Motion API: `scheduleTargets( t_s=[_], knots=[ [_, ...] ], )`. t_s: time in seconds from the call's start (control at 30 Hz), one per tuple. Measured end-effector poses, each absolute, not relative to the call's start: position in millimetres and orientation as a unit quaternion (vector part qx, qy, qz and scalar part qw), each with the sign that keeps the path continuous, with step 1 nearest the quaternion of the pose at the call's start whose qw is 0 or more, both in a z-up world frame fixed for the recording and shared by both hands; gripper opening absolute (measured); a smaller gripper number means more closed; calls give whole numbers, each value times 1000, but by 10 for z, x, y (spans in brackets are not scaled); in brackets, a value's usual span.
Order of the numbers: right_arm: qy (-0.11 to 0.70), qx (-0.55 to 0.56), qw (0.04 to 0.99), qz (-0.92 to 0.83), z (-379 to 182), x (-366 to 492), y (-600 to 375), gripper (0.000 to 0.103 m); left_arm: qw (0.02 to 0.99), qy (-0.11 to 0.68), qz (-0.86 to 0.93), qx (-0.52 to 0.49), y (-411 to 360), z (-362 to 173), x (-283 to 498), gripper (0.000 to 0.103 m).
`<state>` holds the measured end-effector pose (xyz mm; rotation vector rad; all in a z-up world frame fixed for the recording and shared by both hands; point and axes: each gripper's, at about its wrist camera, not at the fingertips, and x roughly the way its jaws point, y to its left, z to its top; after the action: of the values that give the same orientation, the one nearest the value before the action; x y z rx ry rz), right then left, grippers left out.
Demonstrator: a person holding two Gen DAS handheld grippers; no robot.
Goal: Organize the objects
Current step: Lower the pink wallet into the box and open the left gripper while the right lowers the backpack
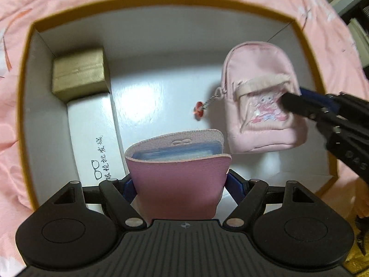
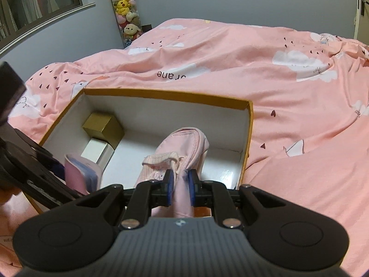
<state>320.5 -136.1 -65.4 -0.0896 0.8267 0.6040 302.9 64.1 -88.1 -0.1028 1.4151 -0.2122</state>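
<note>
Pink bedspread (image 2: pixel 288 124) with cloud and heart print covers the bed; on it stands an open box (image 1: pixel 147 2), mustard rim, white inside.

Item 1: pink card wallet (image 1: pixel 177 180), soft leather look, blue-edged sleeves showing at its open top. Long axis runs away from the left wrist camera, mouth toward the far wall of the box. Position: over the near edge of the box, clamped between the blue pads of the left gripper (image 1: pixel 182 184).

Item 2: miniature pink backpack (image 1: pixel 260 97), cartoon print on the front pocket, bead chain with a red charm (image 1: pixel 198 111). Top points to the far wall. Position: over the right half of the box, its side fabric pinched tight by the right gripper (image 2: pixel 180 180).

Item 3: gold box (image 1: pixel 79 73), far-left corner, touching a white carton (image 1: pixel 92 138) along the left wall.
</note>
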Motion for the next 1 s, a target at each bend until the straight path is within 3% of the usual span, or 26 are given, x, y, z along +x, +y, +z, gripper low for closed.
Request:
scheduleTargets(
  t_s=[0.6,1.0],
  knots=[
    [393,-72,869,292,-755,3149,-1308,16,743,662,-86,-40,684,-1095,3089,94],
    [405,-168,842,314,-866,3003,-942,15,822,554,-90,-98,994,-500,2842,89]
  ],
)
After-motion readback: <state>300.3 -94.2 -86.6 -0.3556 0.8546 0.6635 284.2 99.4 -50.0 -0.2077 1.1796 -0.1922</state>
